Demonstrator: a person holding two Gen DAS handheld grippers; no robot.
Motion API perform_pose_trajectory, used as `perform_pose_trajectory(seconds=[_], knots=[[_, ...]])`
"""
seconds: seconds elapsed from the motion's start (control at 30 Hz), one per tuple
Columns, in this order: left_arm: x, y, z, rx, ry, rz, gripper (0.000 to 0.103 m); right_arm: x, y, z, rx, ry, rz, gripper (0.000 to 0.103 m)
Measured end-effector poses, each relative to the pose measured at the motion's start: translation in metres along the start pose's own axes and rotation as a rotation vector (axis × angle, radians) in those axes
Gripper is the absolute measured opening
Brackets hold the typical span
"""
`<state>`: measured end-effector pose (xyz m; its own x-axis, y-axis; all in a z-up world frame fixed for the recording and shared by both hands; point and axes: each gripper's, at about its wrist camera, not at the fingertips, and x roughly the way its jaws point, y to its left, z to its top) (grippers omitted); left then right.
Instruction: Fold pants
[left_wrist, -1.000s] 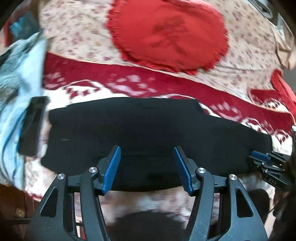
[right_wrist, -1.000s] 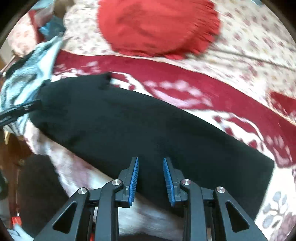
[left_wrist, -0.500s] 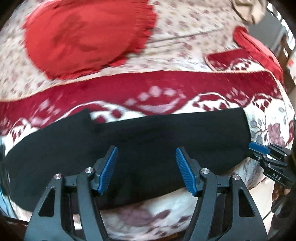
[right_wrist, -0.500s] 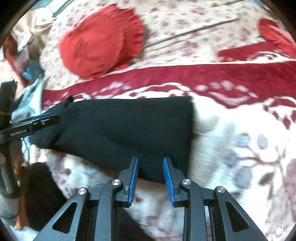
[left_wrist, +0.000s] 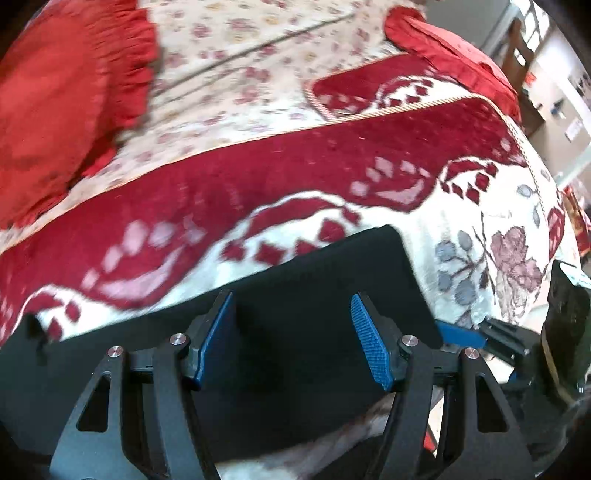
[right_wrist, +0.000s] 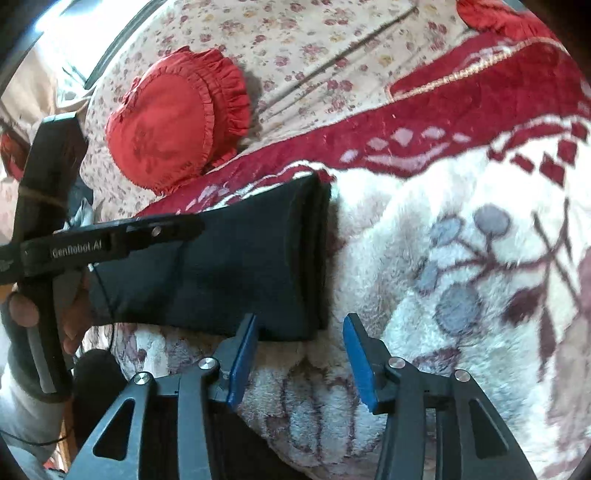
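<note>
Flat on the red-and-cream plush floral blanket (right_wrist: 461, 236) over the bed: folded black fabric pants (right_wrist: 236, 266), cuff end layered and squared. Just above the pants, left gripper (left_wrist: 291, 338) with blue pads spread wide, clamped on nothing. Beside the pants' cuff corner, right gripper (right_wrist: 299, 354), likewise parted and empty. Printed white along the left gripper's black arm, seen from the right wrist: "GenRobot.AI". Beyond the pants, a red heart-shaped frilled cushion (right_wrist: 173, 118) on the floral bedsheet (right_wrist: 314, 44).

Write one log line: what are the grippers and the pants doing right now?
left gripper: open, over pants | right gripper: open, at pants' end | pants: flat on blanket
</note>
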<state>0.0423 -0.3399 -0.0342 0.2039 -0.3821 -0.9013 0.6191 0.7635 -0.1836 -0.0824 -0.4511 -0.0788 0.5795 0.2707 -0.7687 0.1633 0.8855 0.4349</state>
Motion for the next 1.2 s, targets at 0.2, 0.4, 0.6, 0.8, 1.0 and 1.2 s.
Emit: perform_pose_trajectory(seconds=[0.2,0.4,0.6,0.8,1.0,1.2], knots=[[0.022,-0.038,0.03,0.079,0.012,-0.031,0.065,0.002,0.0,0.0,0.016,-0.065,0.078,0.046],[0.048,-0.057,0.04,0.13,0.044,-0.015,0.065,0.012,-0.002,-0.004,0.028,-0.097,0.134,0.046],[0.057,-0.069,0.037,0.173,0.021,0.008,0.047,0.018,-0.01,-0.006,0.078,-0.128,0.193,0.029],[0.032,-0.048,0.035,0.109,-0.033,-0.064,0.017,0.007,0.005,0.003,0.059,-0.15,0.204,0.015],[-0.039,-0.012,0.026,0.055,-0.162,-0.099,0.016,-0.021,0.054,0.024,-0.042,-0.203,0.247,0.014],[-0.107,0.075,-0.004,-0.117,-0.224,-0.124,0.019,-0.018,0.145,0.045,-0.24,-0.179,0.311,0.013]])
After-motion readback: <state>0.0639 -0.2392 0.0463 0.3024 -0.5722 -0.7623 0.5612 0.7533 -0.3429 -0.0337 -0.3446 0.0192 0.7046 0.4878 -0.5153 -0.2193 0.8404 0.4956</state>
